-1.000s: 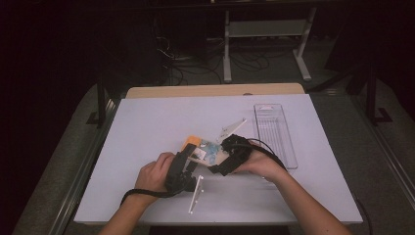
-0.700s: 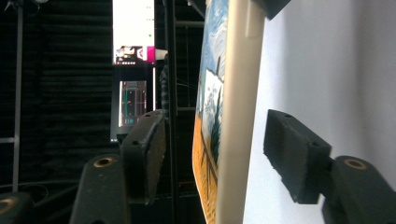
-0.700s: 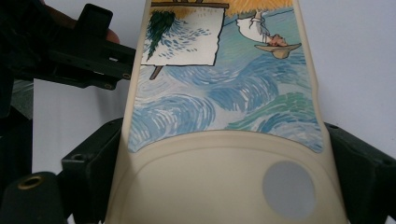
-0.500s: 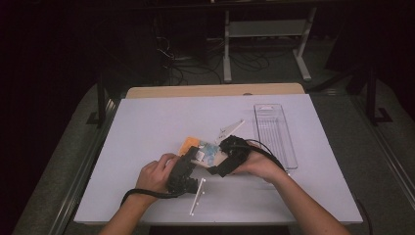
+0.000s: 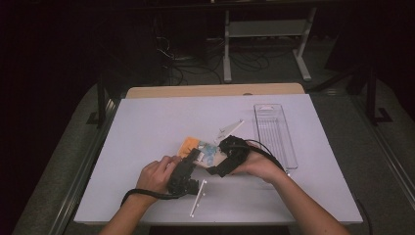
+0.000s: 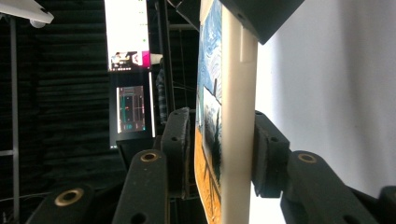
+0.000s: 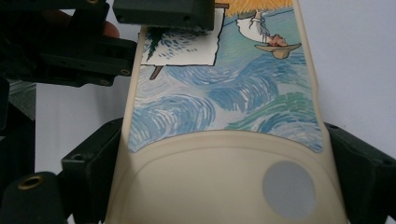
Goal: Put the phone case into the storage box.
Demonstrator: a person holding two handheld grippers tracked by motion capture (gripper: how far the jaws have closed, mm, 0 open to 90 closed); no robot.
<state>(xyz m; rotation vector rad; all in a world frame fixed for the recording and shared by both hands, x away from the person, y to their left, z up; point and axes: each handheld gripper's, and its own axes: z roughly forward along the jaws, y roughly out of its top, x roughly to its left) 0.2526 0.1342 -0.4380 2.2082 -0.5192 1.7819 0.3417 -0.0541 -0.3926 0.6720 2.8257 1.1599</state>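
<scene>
White tabletop (image 5: 147, 127): left gripper (image 5: 192, 161), jaws just closing, and right gripper (image 5: 215, 169) both clamp the painted phone case (image 5: 205, 152).

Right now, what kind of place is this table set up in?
Probably a lab or recording studio, not a home: a white table stands in a darkened room, loose cables trail over the floor behind it, and lit monitor screens glow in the dark.
</scene>
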